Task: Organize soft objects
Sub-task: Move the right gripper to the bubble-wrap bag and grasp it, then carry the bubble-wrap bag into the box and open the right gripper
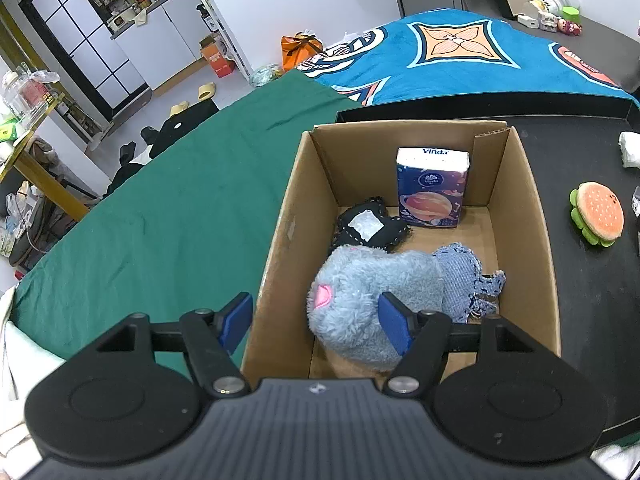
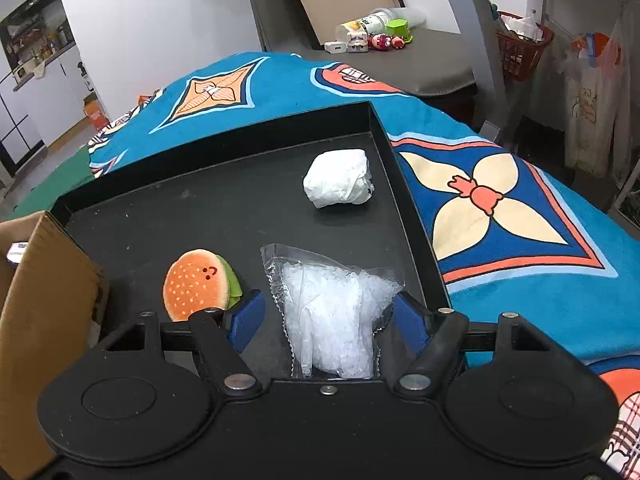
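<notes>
A cardboard box point(image 1: 520, 220) holds a fluffy grey plush point(image 1: 368, 280), a denim piece point(image 1: 460, 276), a black cloth pouch point(image 1: 368, 228) and a Vinda tissue pack point(image 1: 432, 188). My left gripper point(image 1: 316, 322) is open, hovering over the box's near left corner. One pad is outside the wall and the other is above the plush, gripping nothing. On the black tray point(image 2: 200, 208) lie a burger plush point(image 2: 198, 288), a white crumpled wad point(image 2: 340, 178) and a clear plastic bag point(image 2: 336, 312). My right gripper point(image 2: 330, 320) is open with the bag lying between its fingers, unpressed.
The tray and box rest on a bed with a blue patterned blanket point(image 2: 500, 208) and a green sheet point(image 1: 180, 208). The box's wall point(image 2: 48, 280) stands just left of the burger plush. Small toys and jars point(image 2: 372, 36) sit on a grey surface beyond the bed.
</notes>
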The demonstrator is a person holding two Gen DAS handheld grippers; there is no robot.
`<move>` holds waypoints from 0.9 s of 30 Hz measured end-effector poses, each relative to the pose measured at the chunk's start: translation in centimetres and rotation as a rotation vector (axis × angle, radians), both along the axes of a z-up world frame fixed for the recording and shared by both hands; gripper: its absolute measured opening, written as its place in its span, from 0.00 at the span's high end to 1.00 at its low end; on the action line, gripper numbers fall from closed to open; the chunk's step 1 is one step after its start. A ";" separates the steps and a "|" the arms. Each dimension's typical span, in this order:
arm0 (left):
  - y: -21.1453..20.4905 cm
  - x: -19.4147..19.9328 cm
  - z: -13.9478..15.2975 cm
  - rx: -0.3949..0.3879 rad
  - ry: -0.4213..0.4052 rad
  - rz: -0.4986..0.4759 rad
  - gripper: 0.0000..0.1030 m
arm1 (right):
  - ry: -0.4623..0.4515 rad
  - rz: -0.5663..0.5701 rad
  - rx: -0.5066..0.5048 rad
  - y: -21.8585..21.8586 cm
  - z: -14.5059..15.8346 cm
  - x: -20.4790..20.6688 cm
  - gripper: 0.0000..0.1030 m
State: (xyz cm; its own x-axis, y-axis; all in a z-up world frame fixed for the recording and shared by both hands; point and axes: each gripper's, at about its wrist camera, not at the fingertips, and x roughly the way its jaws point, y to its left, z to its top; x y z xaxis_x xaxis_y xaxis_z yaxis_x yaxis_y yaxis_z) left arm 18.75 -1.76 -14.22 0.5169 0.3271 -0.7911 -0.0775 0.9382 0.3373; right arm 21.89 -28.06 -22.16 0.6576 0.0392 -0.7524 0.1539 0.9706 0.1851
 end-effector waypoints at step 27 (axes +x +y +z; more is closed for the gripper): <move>1.3 -0.2 0.7 -0.062 -0.015 0.034 0.34 | -0.018 0.088 -0.041 0.9 3.1 -2.4 0.64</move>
State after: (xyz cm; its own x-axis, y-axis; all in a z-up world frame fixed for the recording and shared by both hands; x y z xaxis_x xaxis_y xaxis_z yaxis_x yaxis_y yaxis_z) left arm 18.51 -0.45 -13.53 0.5185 0.2951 -0.8025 -0.1145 0.9541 0.2768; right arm 19.49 -27.15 -19.06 0.6662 0.0668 -0.7427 0.0648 0.9870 0.1468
